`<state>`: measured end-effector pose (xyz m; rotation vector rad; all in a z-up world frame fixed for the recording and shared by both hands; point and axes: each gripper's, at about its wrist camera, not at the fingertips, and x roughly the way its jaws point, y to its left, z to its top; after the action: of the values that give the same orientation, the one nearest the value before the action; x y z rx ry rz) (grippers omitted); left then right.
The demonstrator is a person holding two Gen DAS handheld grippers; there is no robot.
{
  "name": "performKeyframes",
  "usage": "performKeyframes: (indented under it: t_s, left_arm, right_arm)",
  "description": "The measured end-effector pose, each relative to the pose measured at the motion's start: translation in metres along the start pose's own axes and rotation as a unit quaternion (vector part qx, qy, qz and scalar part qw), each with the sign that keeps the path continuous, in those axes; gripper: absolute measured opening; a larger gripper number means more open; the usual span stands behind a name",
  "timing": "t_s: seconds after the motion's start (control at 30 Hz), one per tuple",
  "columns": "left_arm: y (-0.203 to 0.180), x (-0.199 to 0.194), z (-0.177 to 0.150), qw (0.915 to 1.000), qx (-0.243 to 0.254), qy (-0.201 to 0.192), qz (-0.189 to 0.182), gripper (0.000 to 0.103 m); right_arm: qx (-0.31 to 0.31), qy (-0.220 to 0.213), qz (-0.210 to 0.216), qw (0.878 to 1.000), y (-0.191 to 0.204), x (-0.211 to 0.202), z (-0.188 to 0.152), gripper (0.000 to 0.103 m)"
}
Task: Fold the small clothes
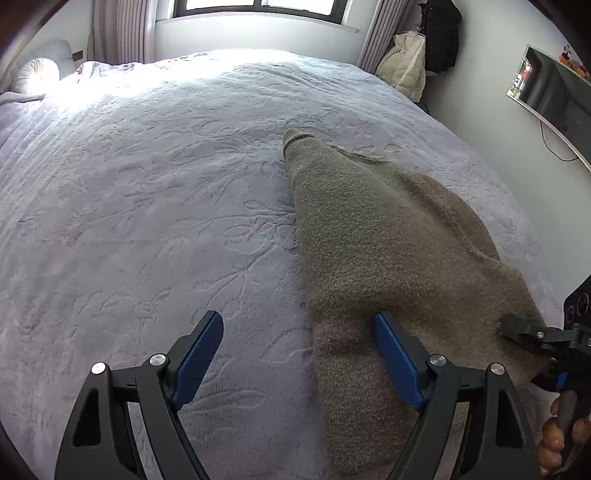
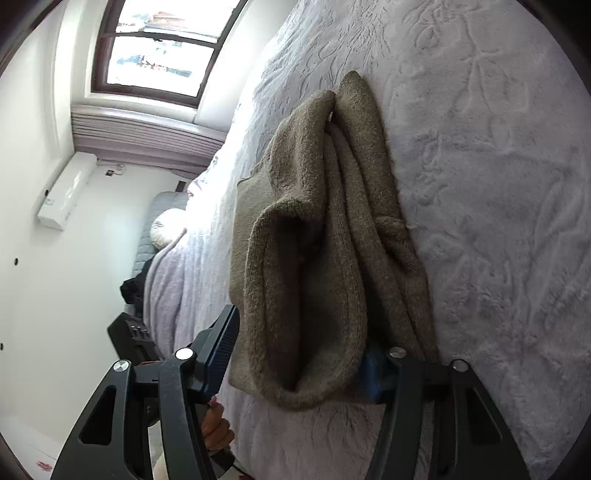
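One brown knitted woollen garment point(image 1: 388, 240) lies on one pale lilac embossed bedspread point(image 1: 147, 203). The left gripper point(image 1: 299, 354) has its fingers spread, one blue pad over the garment's near edge. The right gripper point(image 2: 299, 354) pinches the garment's folded hem between its two fingers.

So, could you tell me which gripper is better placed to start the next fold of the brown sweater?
Right. The right gripper has the bunched near edge of the sweater between its fingers, so it can probably lift and fold it over. The left gripper is open above the bedspread, gripping nothing.

A home bedroom: quilted bed point(image 1: 147, 192), curtained window point(image 1: 258, 7), coats point(image 1: 406, 62) hanging on the wall
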<state>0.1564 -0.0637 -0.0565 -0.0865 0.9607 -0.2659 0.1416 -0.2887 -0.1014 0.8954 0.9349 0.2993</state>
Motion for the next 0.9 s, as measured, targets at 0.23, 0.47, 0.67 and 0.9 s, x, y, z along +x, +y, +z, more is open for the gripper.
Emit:
performKeyframes:
  t_s: [0.23, 0.47, 0.67, 0.9]
  left_arm:
    - [-0.022, -0.016, -0.007, 0.9980, 0.061, -0.014, 0.012, 0.084]
    - [-0.024, -0.005, -0.023, 0.9966, 0.078, 0.000, 0.026, 0.092]
    - [-0.001, -0.027, -0.021, 0.9975, 0.067, 0.010, 0.019, 0.092]
    - [0.016, -0.043, -0.029, 0.9980, 0.056, 0.023, 0.016, 0.092]
  right_arm:
    - [-0.080, -0.058, -0.009, 0.995, 0.035, -0.037, -0.011, 0.010]
    - [-0.020, -0.038, -0.012, 0.999, -0.023, -0.020, -0.027, 0.011]
    - [-0.065, -0.037, -0.066, 0.995, -0.008, -0.040, -0.034, 0.018]
    - [-0.031, -0.070, -0.060, 0.995, -0.013, -0.080, -0.048, 0.022]
